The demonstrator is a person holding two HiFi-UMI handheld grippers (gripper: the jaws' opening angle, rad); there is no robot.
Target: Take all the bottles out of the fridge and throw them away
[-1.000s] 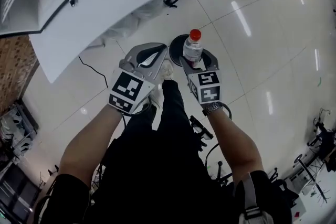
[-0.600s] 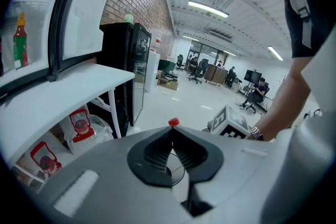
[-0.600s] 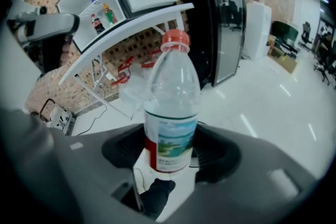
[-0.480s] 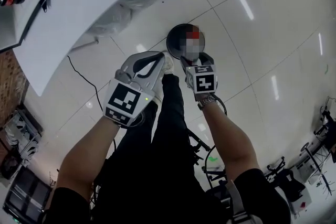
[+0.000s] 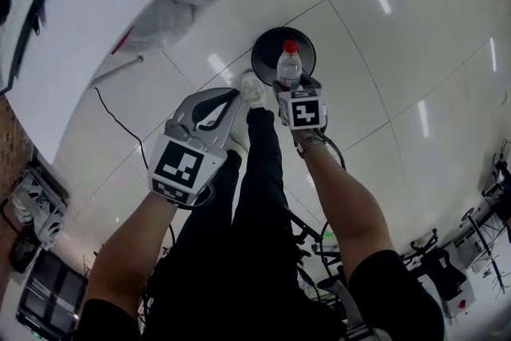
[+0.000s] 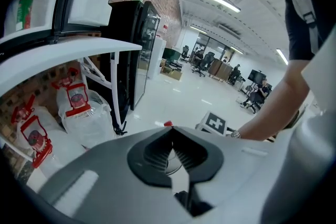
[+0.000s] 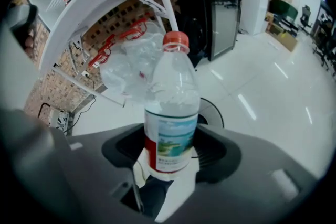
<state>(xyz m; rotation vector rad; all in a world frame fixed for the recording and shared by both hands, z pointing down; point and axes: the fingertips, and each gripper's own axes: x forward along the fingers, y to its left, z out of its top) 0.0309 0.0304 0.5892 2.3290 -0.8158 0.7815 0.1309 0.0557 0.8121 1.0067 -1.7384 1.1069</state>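
lower than a second ago, both grippers have sunk toward the white tiled floor (image 5: 383, 52), and the bottle has come down with the right one. the right gripper (image 5: 295, 90) points steeply down. its fingers (image 7: 223, 152) are spread wide and clamped on the lower part of a clear plastic bottle (image 7: 172, 107) with a red cap and a blue-green label. the bottle stands upright in the grip, and in the head view it lies right over the round black bin (image 5: 267, 60) on the floor. the left gripper (image 5: 231, 97) hangs just beside the right one, on the other side of the person's white shoe (image 5: 252, 86), its fingers (image 6: 149, 152) together with nothing between them. clear plastic bags (image 6: 79, 107) with red handles lie on the floor off to the side.
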